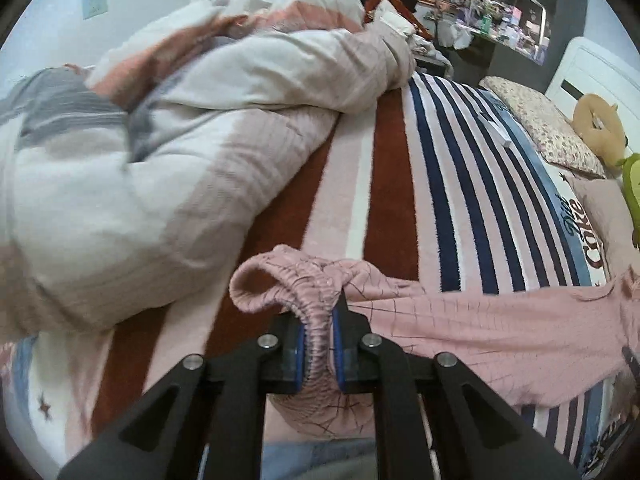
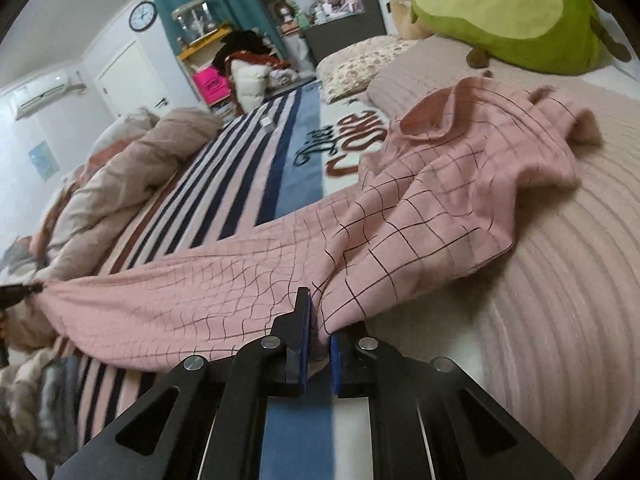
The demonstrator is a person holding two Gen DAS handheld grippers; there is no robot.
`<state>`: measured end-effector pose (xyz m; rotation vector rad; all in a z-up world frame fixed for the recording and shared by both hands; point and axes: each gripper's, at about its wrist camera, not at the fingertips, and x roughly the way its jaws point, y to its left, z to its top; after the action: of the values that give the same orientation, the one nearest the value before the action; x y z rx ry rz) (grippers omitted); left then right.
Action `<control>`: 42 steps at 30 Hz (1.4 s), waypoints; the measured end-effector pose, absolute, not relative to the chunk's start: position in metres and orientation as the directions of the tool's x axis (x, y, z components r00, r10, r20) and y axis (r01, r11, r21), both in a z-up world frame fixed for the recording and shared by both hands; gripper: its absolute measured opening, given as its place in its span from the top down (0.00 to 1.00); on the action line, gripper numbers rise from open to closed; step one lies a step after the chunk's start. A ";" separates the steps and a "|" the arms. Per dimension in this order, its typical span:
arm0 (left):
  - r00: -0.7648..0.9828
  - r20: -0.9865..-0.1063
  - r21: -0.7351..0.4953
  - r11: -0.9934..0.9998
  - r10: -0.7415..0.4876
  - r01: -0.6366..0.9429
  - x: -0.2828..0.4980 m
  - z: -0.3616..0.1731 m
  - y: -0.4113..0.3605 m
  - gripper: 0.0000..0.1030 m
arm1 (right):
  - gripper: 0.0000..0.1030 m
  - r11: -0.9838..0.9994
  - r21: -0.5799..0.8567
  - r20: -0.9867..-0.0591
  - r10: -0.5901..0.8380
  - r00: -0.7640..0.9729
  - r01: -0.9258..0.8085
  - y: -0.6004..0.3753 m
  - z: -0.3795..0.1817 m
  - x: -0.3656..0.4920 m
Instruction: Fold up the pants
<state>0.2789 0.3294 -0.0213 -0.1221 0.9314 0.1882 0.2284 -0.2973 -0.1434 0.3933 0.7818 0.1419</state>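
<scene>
The pink pants (image 2: 280,264) lie stretched across the striped bed (image 1: 440,160). The left gripper (image 1: 320,344) pinches the bunched waistband (image 1: 296,292); the right gripper (image 2: 318,344) pinches a leg edge. The cloth looks soft, light and floppy, so hold edges and corners.

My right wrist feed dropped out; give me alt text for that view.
The right hand-held gripper is shut on the near edge of pink checked pants, which stretch left across a striped bed cover to the left hand-held gripper at the frame's edge. An avocado plush lies behind.
</scene>
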 end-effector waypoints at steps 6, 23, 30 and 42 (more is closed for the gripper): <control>0.475 -0.873 -0.011 0.968 0.114 -0.251 0.261 -0.046 0.345 0.88 | 0.96 0.914 0.406 -0.707 0.304 0.639 0.014 -0.284 -0.151 0.188; 0.568 -0.820 -0.010 0.995 -0.062 0.094 0.289 -0.044 0.214 0.17 | 0.32 0.962 -0.224 -0.747 -0.067 0.661 -0.155 -0.288 -0.097 0.251; 0.459 -0.885 0.029 0.975 -0.077 0.219 0.332 -0.106 0.149 0.17 | 0.33 0.846 -0.487 -0.741 -0.269 0.616 -0.216 -0.291 -0.144 0.302; 0.499 -0.863 0.009 0.986 -0.075 0.164 0.340 -0.107 0.158 0.17 | 0.98 0.846 -0.533 -0.581 -0.366 0.727 0.000 -0.337 -0.098 0.314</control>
<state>0.3398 0.1583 -0.1070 0.0942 1.0388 -0.1444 0.3139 -0.3370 -0.0975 -0.5345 0.7359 -0.2123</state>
